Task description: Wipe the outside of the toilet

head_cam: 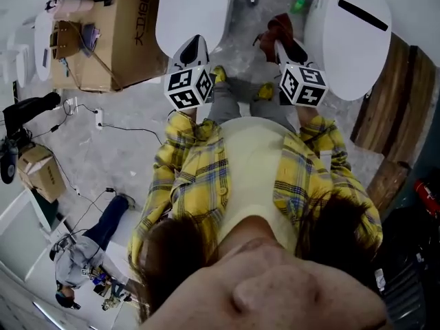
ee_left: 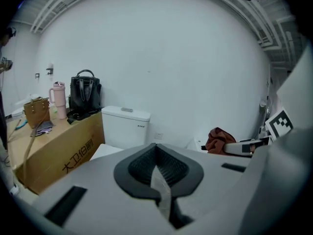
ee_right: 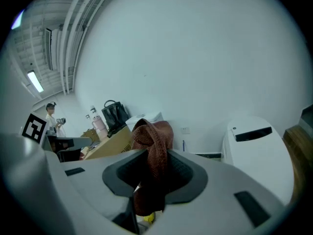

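Note:
Two white toilets stand ahead of me: one with a tank (head_cam: 192, 9) at top centre and one with a closed lid (head_cam: 354, 36) at the right. My right gripper (head_cam: 282, 43) is shut on a reddish-brown cloth (head_cam: 278, 27), held in the air between the two toilets. In the right gripper view the cloth (ee_right: 155, 146) hangs bunched over the jaws, and the lidded toilet (ee_right: 257, 155) is to the right. My left gripper (head_cam: 196, 43) is shut with nothing in it and points at the tank toilet (ee_left: 126, 126).
A large cardboard box (head_cam: 113, 36) with bags and a pink bottle on it stands left of the tank toilet. Cables and a power strip (head_cam: 98, 119) lie on the floor. Another person (head_cam: 82, 256) crouches at lower left. Wooden boards (head_cam: 395, 95) lean at the right.

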